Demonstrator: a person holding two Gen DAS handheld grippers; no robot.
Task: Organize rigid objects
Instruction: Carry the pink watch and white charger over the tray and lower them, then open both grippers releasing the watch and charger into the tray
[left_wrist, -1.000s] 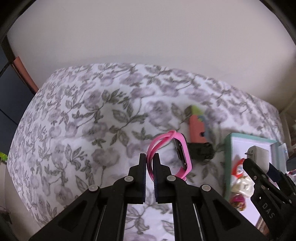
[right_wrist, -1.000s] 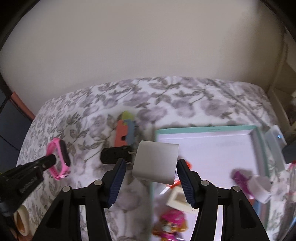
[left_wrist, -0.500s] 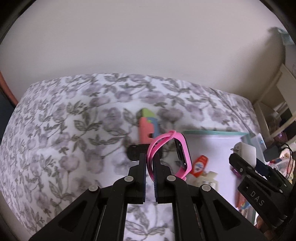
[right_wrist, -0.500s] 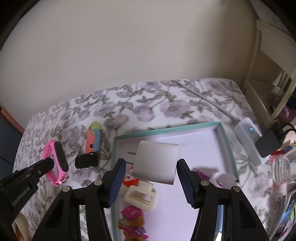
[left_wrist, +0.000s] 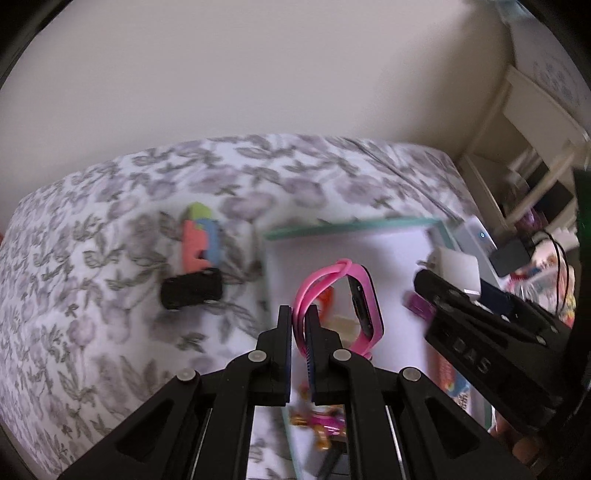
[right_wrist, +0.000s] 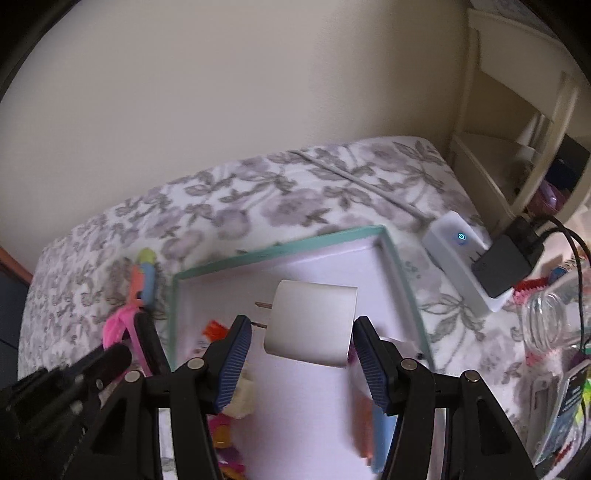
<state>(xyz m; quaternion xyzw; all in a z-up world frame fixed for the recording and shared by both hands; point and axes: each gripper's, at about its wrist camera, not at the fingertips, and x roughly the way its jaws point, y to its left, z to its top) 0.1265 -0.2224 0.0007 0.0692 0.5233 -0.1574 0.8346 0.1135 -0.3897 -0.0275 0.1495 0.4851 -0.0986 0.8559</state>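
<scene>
My left gripper (left_wrist: 298, 314) is shut on the strap of a pink watch (left_wrist: 349, 295), which hangs over the left part of a teal-rimmed box (left_wrist: 354, 223). In the right wrist view a white plug charger (right_wrist: 312, 323) is held in my right gripper (right_wrist: 301, 332), prongs pointing left, above the middle of the box (right_wrist: 280, 245). The left wrist view shows the right gripper (left_wrist: 461, 295) with the charger (left_wrist: 456, 267) at the right. On the flowered bedspread, left of the box, lie a black toy car (left_wrist: 192, 293) and a colourful block (left_wrist: 199, 240).
Small toys lie in the near part of the box: an orange piece (right_wrist: 214, 328), a cream piece (right_wrist: 242, 400), a pink figure (left_wrist: 325, 421). Right of the box stand a white device with a blue light (right_wrist: 458, 240), a black adapter with cable (right_wrist: 506, 262), a clear jar (right_wrist: 546, 321) and a shelf (right_wrist: 517, 147).
Both grippers have travelled right, from over the bedspread to over the box, carrying the watch and the charger. The toy car and block now lie further left in both views.
</scene>
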